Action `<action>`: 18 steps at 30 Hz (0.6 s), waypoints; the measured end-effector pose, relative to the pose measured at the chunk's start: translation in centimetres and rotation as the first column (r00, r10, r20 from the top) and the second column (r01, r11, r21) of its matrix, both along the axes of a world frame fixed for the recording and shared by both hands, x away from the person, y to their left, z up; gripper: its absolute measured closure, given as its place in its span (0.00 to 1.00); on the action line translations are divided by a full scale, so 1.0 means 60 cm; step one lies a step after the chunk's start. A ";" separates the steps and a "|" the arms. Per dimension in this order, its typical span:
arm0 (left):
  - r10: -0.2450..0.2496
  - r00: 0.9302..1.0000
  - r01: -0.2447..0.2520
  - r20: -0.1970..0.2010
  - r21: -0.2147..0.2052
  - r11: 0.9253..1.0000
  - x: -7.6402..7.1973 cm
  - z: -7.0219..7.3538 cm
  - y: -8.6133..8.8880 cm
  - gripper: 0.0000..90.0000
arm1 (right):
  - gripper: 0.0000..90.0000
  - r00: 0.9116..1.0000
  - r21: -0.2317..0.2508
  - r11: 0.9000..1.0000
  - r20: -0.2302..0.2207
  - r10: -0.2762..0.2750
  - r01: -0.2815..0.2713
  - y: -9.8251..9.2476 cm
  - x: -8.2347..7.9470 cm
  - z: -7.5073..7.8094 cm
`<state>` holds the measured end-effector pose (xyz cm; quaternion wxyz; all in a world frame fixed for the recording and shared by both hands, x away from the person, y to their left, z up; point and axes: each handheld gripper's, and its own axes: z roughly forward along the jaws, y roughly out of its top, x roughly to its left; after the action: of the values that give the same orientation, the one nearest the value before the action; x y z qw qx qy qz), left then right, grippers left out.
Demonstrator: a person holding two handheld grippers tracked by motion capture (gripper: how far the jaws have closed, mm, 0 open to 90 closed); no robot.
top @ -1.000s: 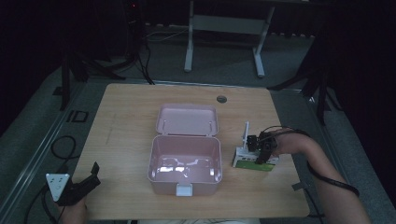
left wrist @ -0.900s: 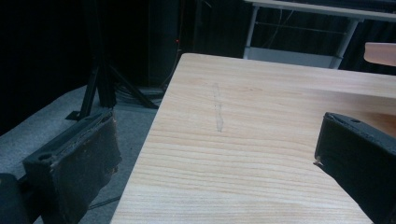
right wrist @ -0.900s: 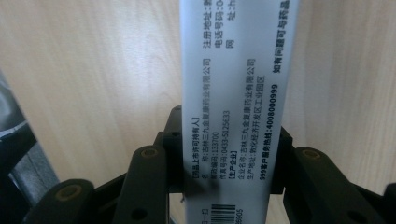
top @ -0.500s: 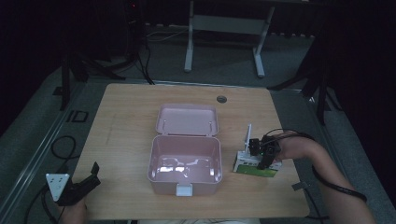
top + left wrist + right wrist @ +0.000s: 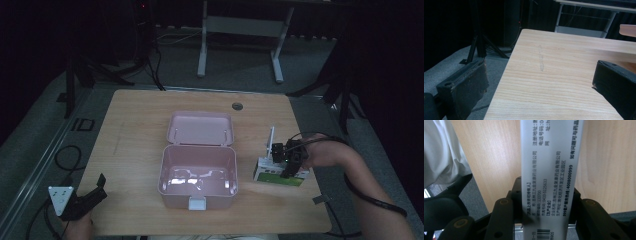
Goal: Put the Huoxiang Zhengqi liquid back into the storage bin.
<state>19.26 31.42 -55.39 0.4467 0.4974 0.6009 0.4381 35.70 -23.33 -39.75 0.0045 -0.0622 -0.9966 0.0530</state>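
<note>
While its jaws clamp a white and green carton [image 5: 280,172] from both sides, the right gripper [image 5: 289,161] holds it at the table's [image 5: 135,125] right edge, just right of an open pink box [image 5: 198,175]. Printed text and a barcode run along the carton [image 5: 549,182] in the right gripper view. Near the front left corner, the left gripper [image 5: 82,200] has its jaws apart with nothing between them.
</note>
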 end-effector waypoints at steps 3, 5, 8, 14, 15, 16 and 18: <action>0.000 1.000 0.000 0.000 -0.001 1.000 0.000 0.000 0.000 0.00 | 0.70 1.000 0.005 1.000 0.004 -0.001 0.001 0.003 -0.001 0.011; -0.001 1.000 0.001 -0.001 -0.001 1.000 0.000 0.000 0.000 0.00 | 0.70 1.000 0.012 1.000 0.002 0.001 -0.001 0.007 -0.002 0.022; -0.001 1.000 0.001 0.000 -0.002 1.000 0.000 0.000 0.000 0.00 | 0.70 1.000 0.012 1.000 0.015 0.010 -0.010 0.014 -0.005 0.035; -0.001 1.000 0.001 0.000 -0.002 1.000 0.000 0.000 0.000 0.00 | 0.70 0.998 0.001 1.000 0.055 0.018 -0.018 0.029 -0.005 0.055; -0.001 1.000 0.001 0.000 -0.001 1.000 0.000 0.000 0.000 0.00 | 0.70 0.998 0.003 1.000 0.055 0.021 -0.021 0.031 -0.005 0.060; -0.001 1.000 0.001 0.000 -0.002 1.000 0.000 0.000 0.000 0.00 | 0.70 0.998 0.006 1.000 0.054 0.022 -0.023 0.033 -0.005 0.063; -0.001 1.000 0.001 0.000 -0.002 1.000 0.000 0.000 0.000 0.00 | 0.70 0.998 0.016 1.000 0.058 0.024 -0.025 0.039 -0.005 0.071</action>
<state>19.27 31.44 -55.40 0.4477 0.4969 0.6012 0.4373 35.41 -21.01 -35.48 -0.0242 -0.0515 -0.9975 0.0430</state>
